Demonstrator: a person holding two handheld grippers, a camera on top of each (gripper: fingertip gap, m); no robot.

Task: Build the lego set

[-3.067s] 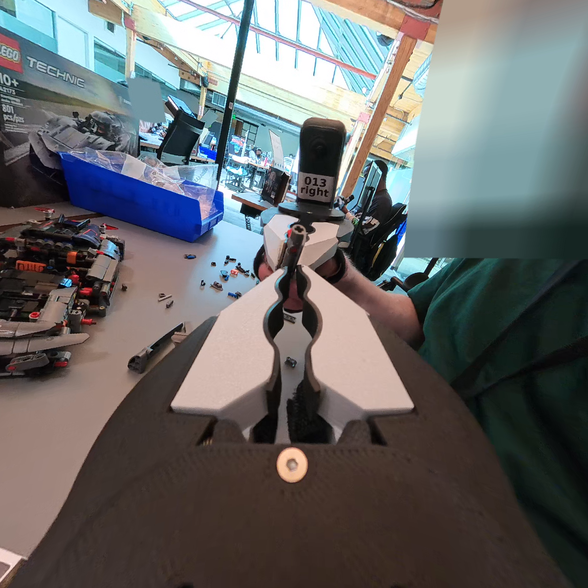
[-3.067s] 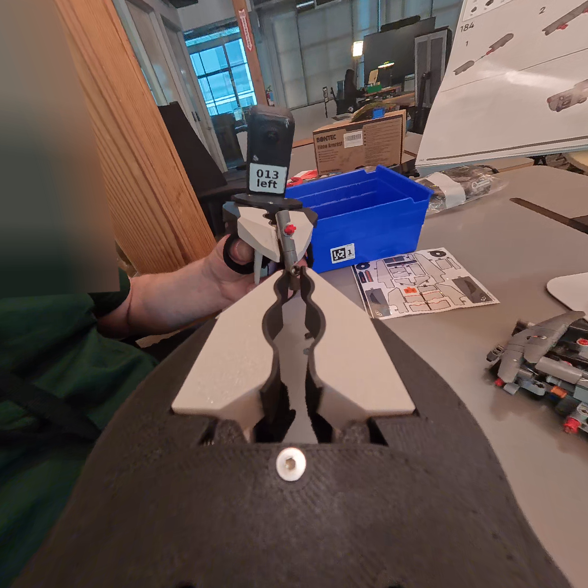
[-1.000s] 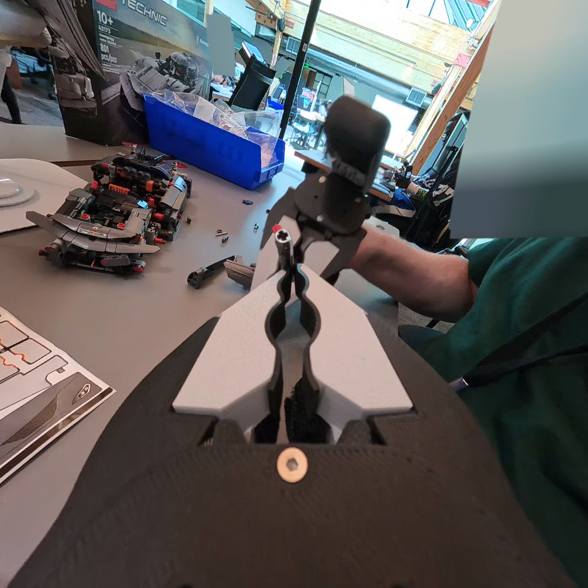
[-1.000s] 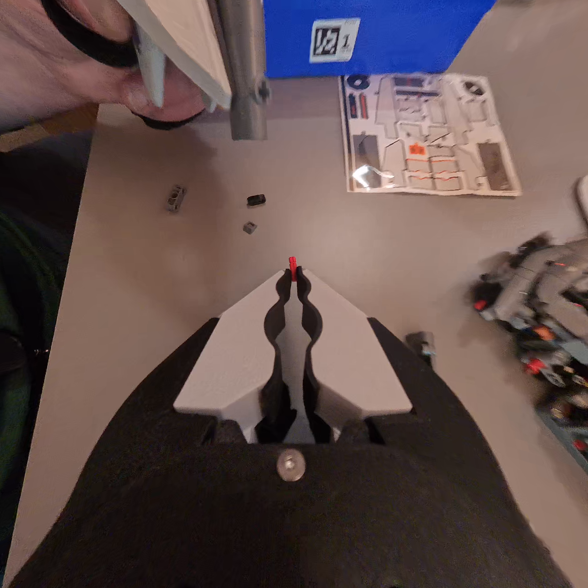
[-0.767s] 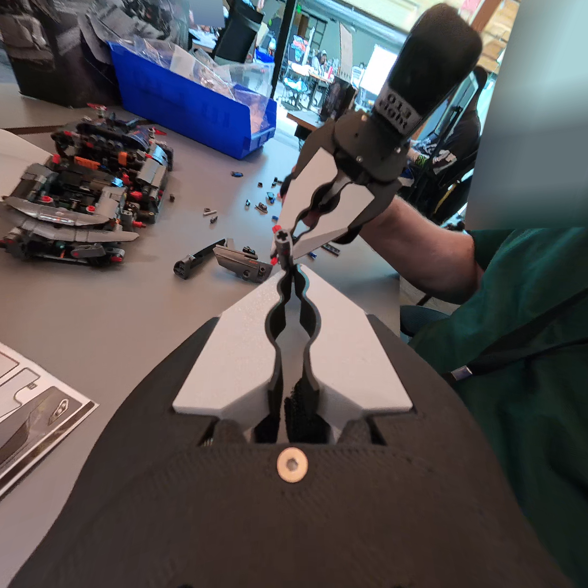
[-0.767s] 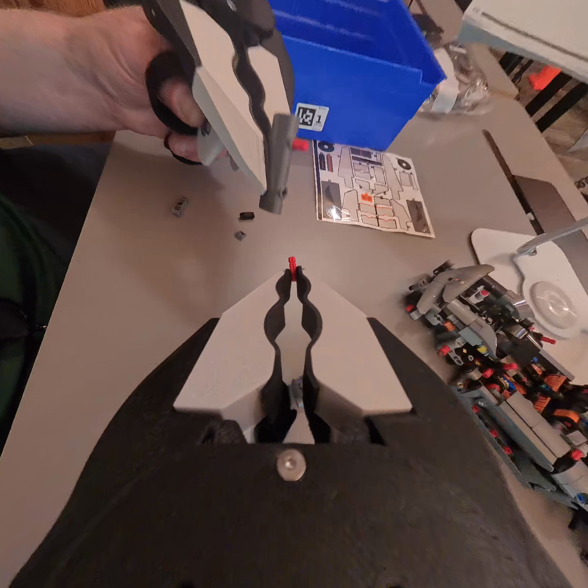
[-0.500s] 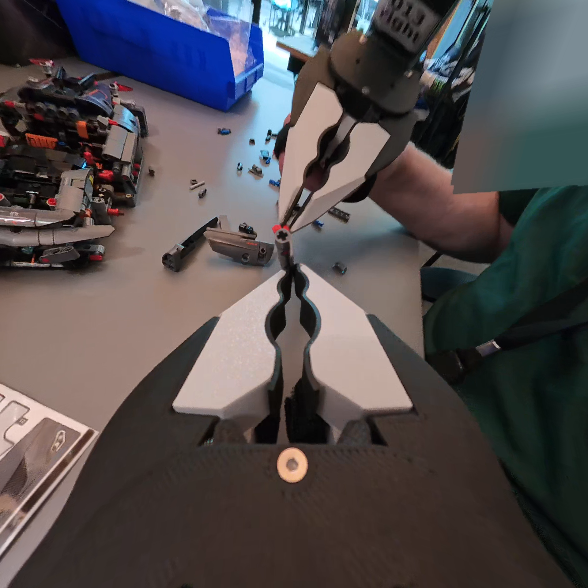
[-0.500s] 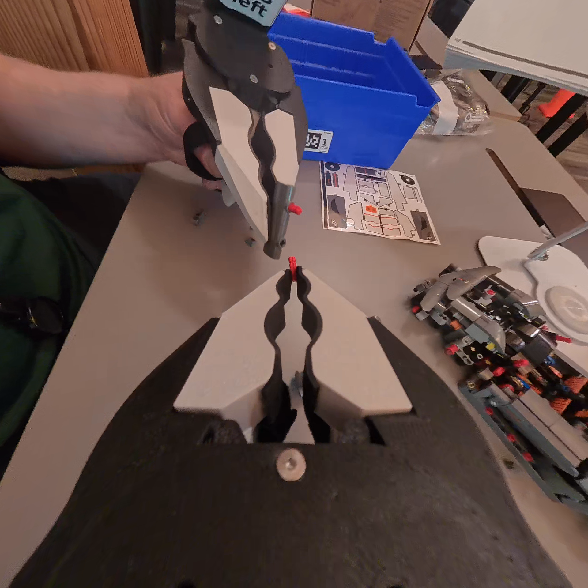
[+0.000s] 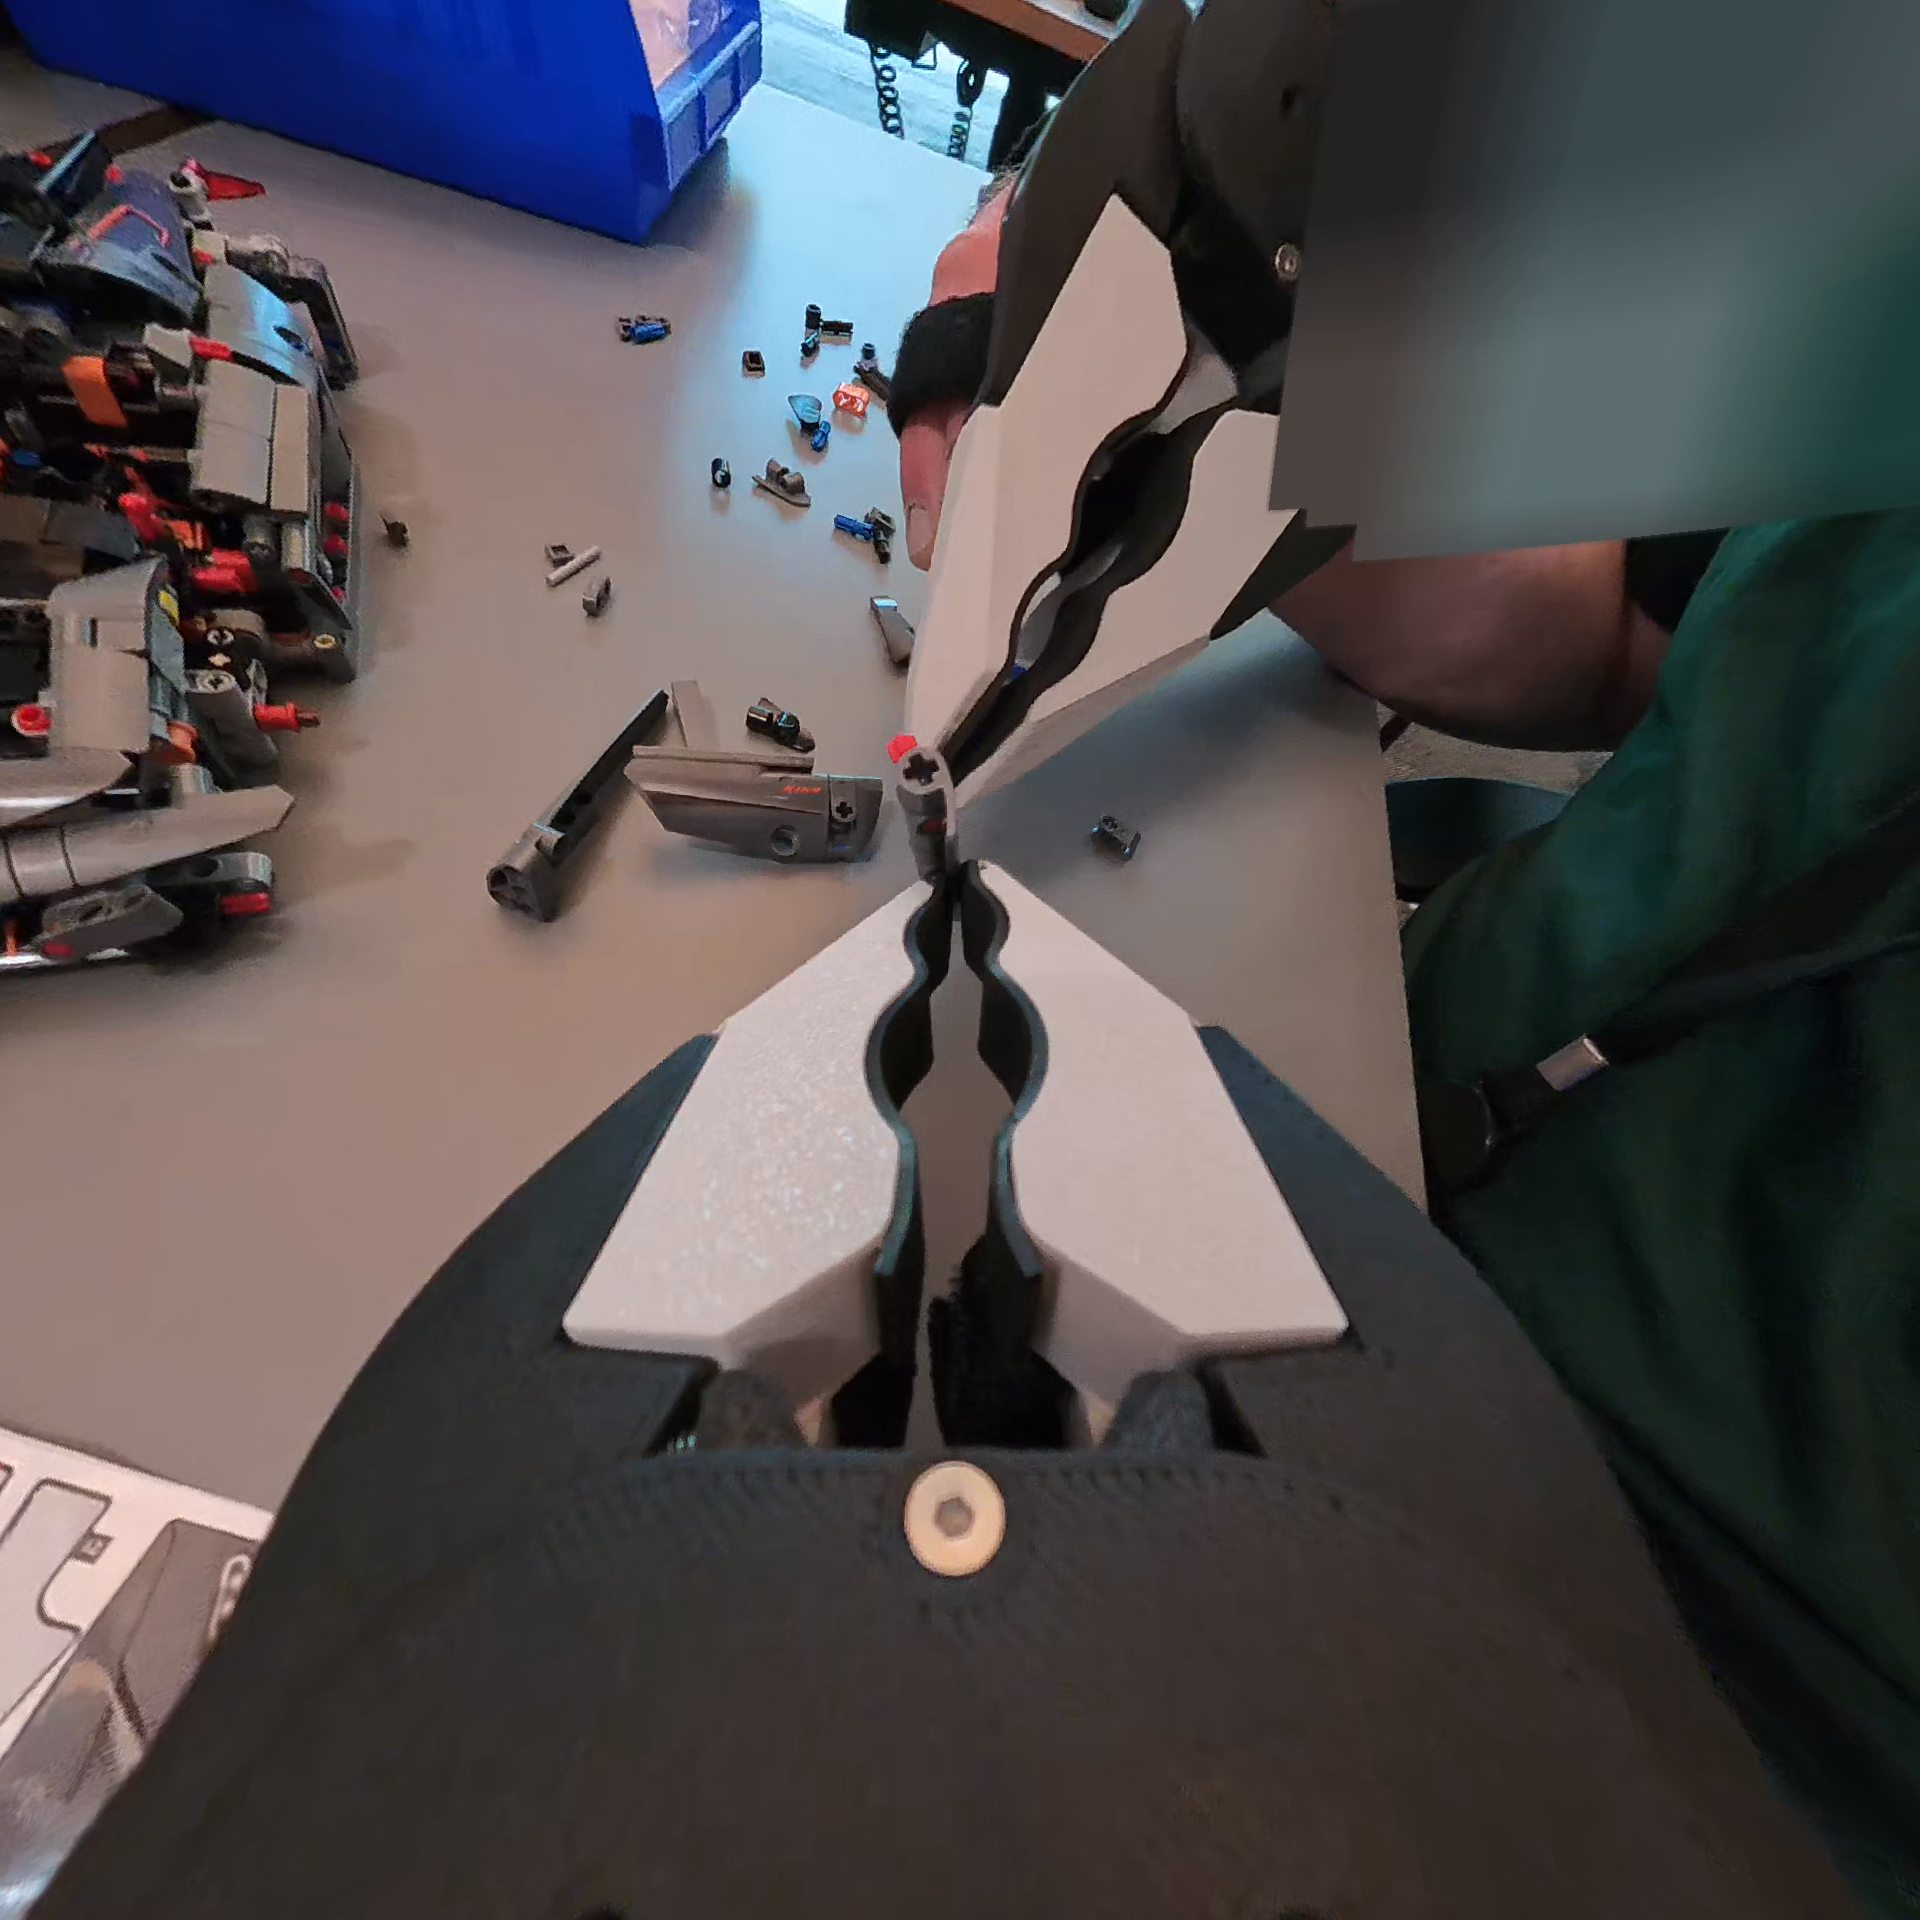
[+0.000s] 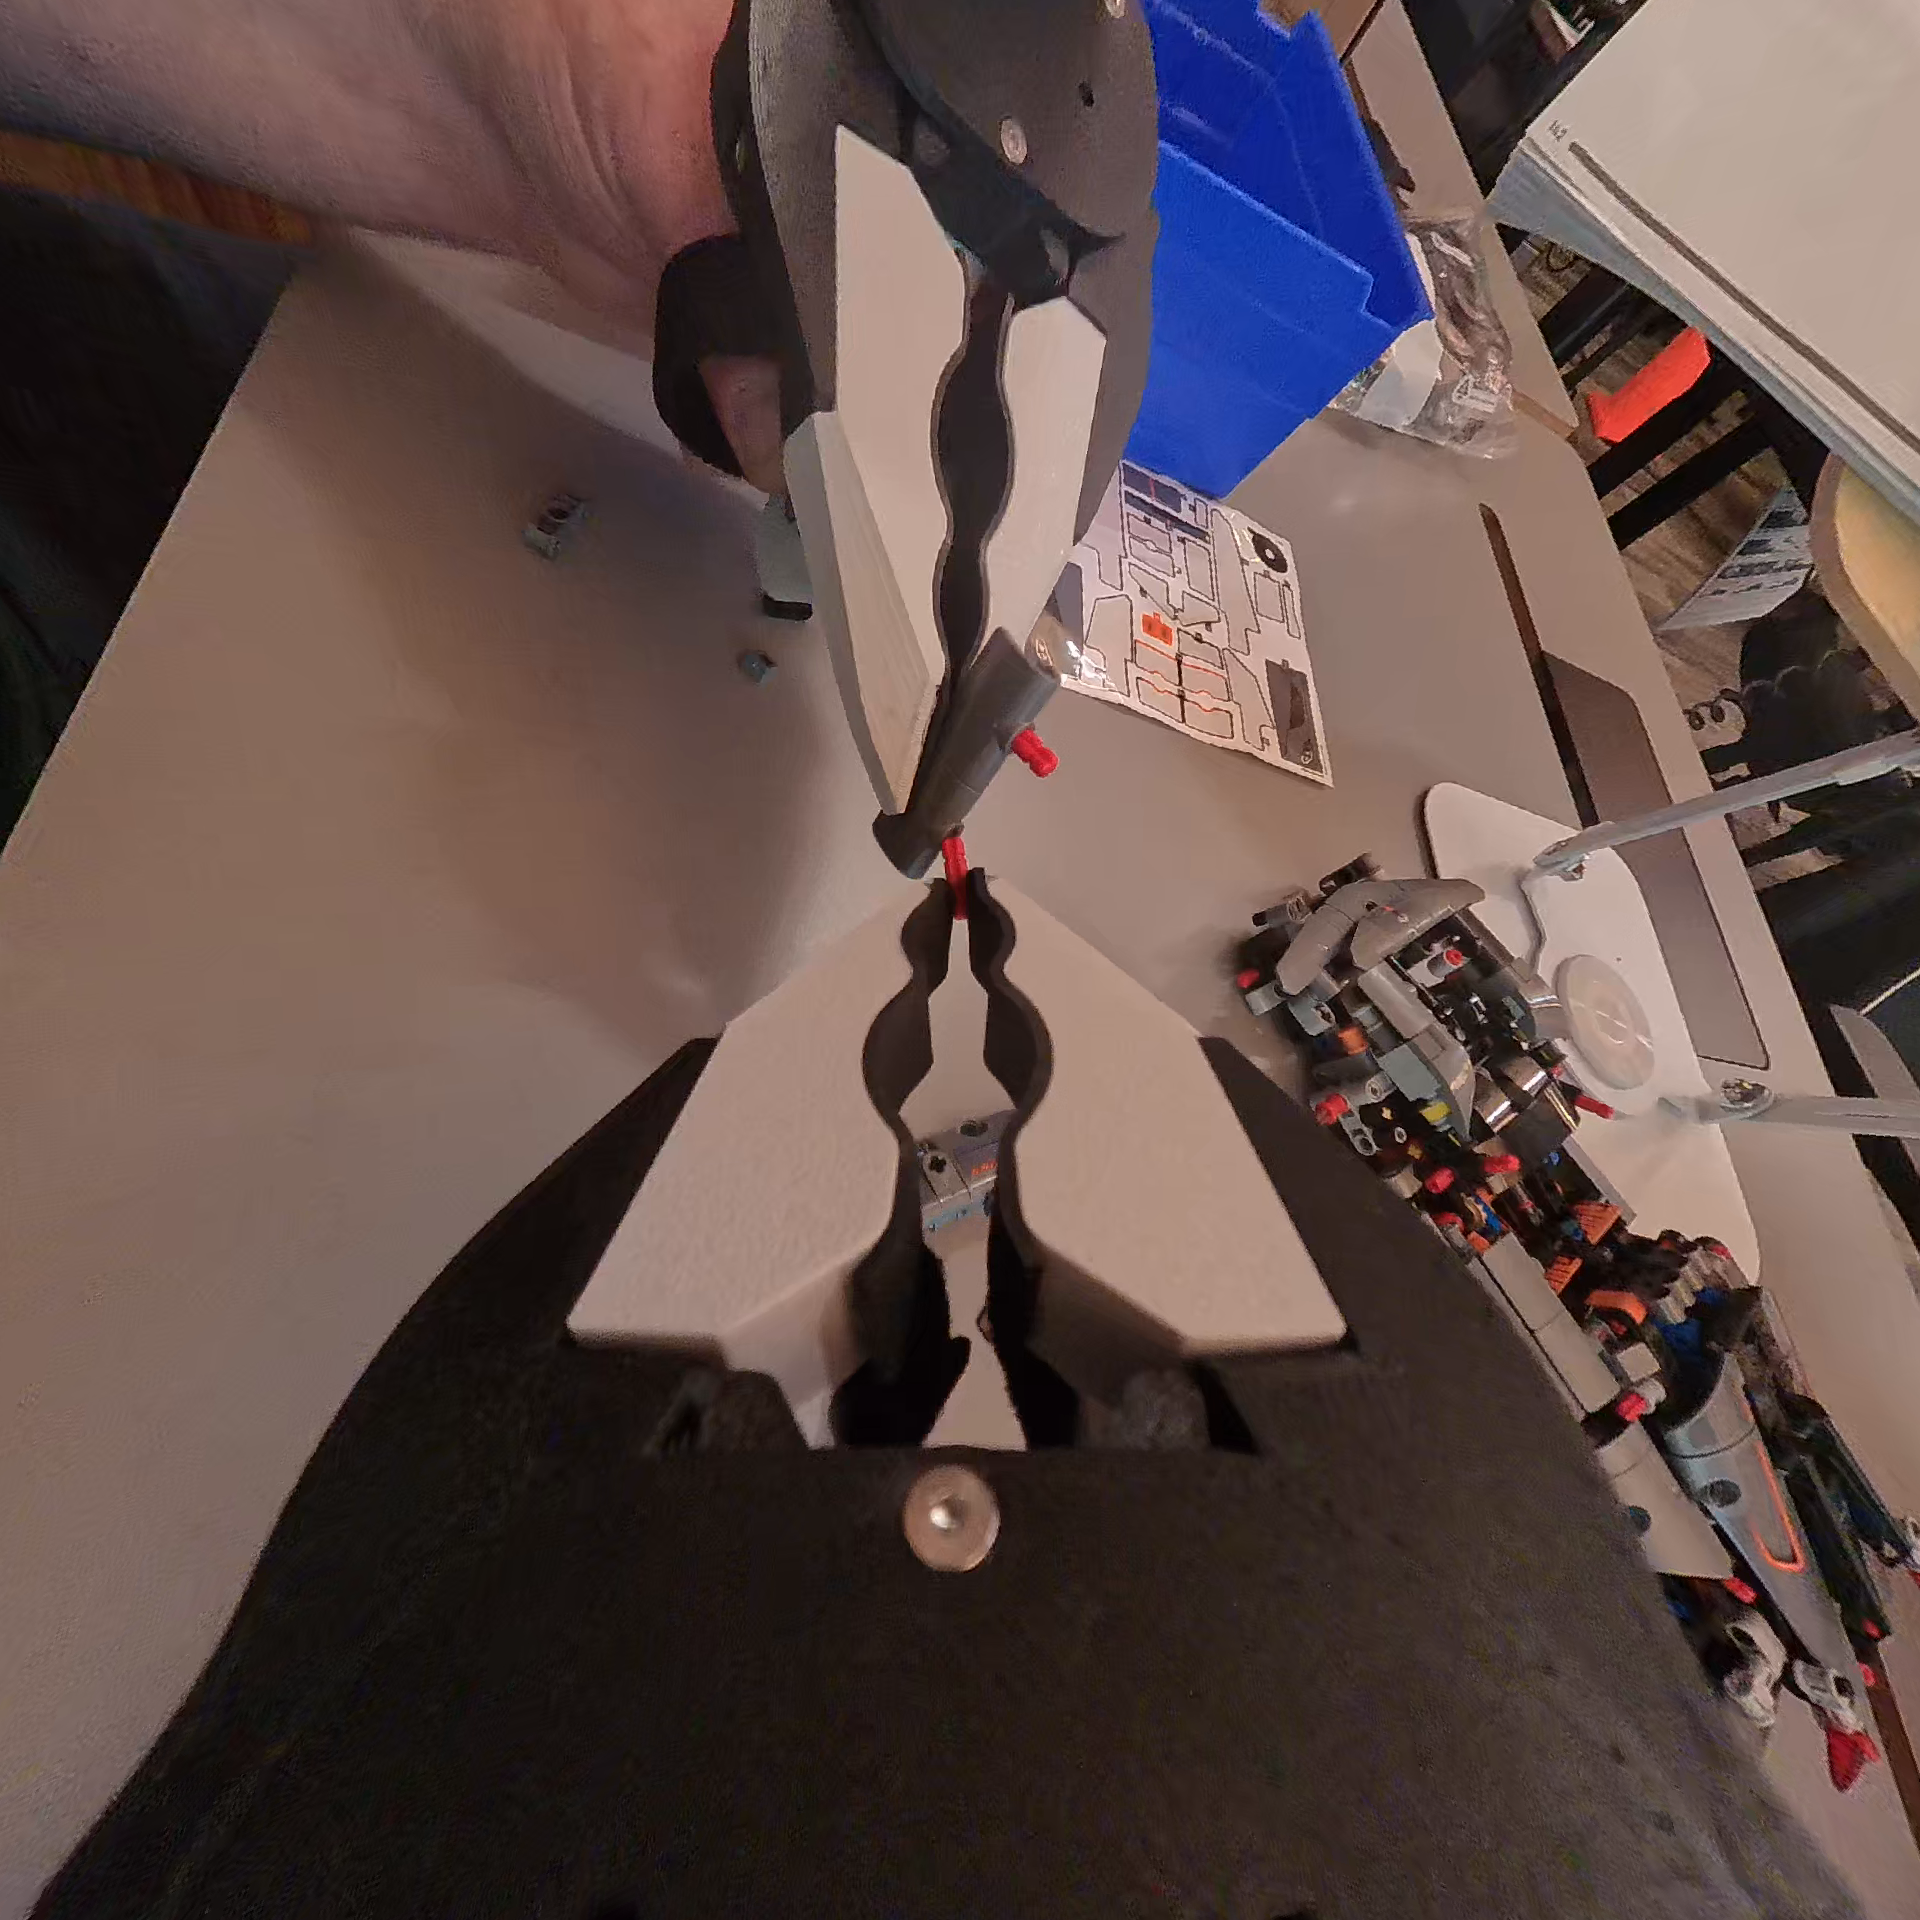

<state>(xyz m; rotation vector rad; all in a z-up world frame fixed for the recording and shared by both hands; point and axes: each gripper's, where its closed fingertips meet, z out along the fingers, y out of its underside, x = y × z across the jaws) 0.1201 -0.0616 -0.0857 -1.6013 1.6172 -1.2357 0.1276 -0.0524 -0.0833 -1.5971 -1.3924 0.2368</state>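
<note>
Red pin, pinched by right hand-held gripper, now touches left hand-held gripper's clamped grey beam.

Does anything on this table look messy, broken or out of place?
Nothing looks broken. Small loose parts lie scattered on the table, and a grey piece and a black beam lie apart from the model, as fits an unfinished build. The left gripper holds a grey connector; the right gripper holds a red pin at its end.

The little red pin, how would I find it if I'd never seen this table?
Start at the grey table, above which two grippers meet tip to tip. The small red plastic pin is pinched in the right gripper, touching the grey rod's end. Another red pin sticks sideways from that rod.
</note>
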